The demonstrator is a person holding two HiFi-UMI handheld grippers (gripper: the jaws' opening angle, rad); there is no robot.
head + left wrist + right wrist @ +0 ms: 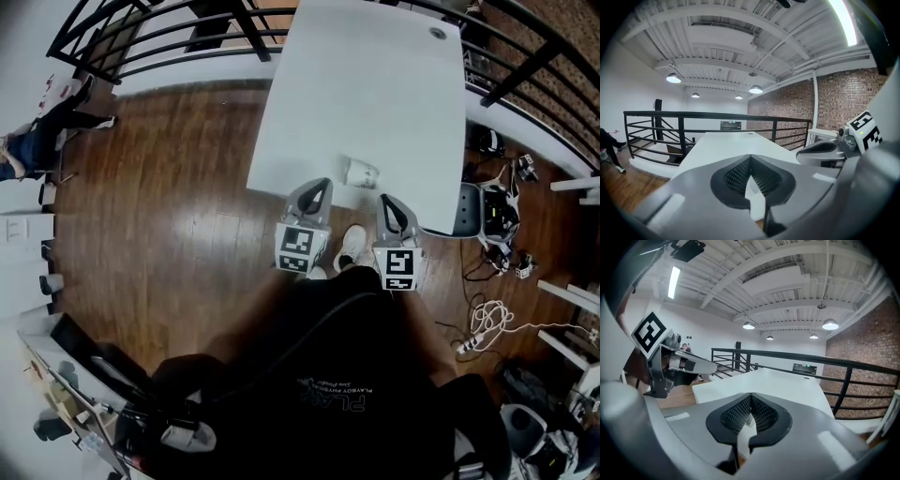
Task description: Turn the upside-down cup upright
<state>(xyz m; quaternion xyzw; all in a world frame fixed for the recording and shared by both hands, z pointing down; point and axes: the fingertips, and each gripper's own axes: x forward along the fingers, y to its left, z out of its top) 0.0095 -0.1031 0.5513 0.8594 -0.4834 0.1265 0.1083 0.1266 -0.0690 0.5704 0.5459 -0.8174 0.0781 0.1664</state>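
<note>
On the white table (375, 84), close to its near edge, stands a small pale cup (359, 173); I cannot tell its mouth from its base at this size. My left gripper (320, 184) hovers just short of the table edge, to the left of the cup, shut and empty. My right gripper (385, 201) sits to the cup's lower right, also shut with nothing held. In the left gripper view the left gripper (750, 158) shows its ribbed pads meeting at the tip. The right gripper view shows the right gripper (751, 395) the same way; the cup is mostly hidden behind the jaws there.
A black railing (159, 42) runs round the far sides of the table. A grey chair (470, 210) stands at the table's right. Cables and gear (492, 319) lie on the wooden floor at the right. A person (33, 141) sits far left.
</note>
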